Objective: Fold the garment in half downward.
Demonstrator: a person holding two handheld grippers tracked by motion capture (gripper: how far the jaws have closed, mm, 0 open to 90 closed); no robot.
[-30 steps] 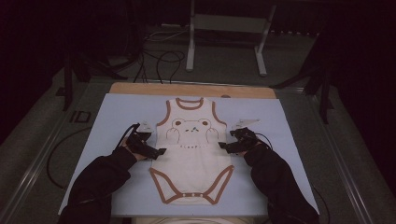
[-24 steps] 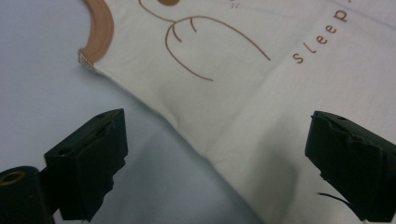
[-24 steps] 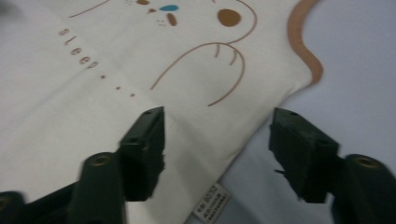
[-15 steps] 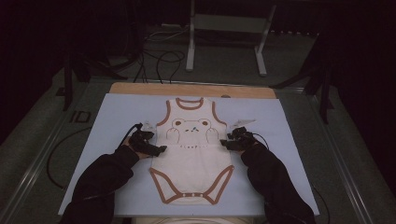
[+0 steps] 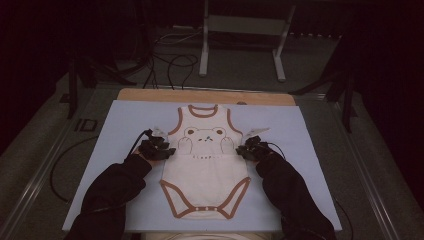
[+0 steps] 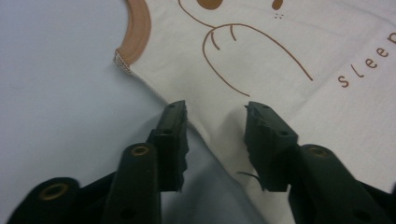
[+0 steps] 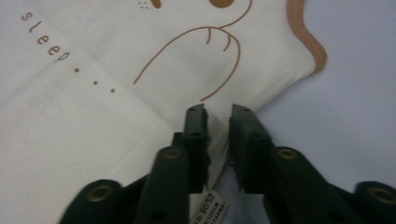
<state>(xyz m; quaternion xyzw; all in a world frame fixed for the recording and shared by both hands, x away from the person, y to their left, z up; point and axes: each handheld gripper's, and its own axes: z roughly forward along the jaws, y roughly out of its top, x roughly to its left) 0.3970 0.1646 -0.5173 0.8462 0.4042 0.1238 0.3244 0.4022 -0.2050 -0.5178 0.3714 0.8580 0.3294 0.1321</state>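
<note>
A cream baby bodysuit [image 5: 205, 165] with brown trim and a bear print lies flat, neck away from me, on a light blue mat [image 5: 120, 125]. My left gripper [image 5: 169, 151] sits at the garment's left side below the armhole. In the left gripper view it [image 6: 215, 109] is open, jaws wide apart astride the side edge of the bodysuit [image 6: 280, 56]. My right gripper [image 5: 240, 149] is at the opposite side edge. In the right gripper view it [image 7: 217, 112] has a narrow gap between its jaws, with the edge of the bodysuit [image 7: 116, 93] and a white size label [image 7: 210, 210] in that gap.
The mat covers a wooden table [image 5: 200, 96] whose far edge shows. Beyond it stand a metal frame [image 5: 240, 30] and cables [image 5: 165, 60] on the dark floor. Bare mat lies to the left and right of the garment.
Both grippers have slid a little inward and forward, closing in on the bodysuit's two side edges. The garment has not shifted.
</note>
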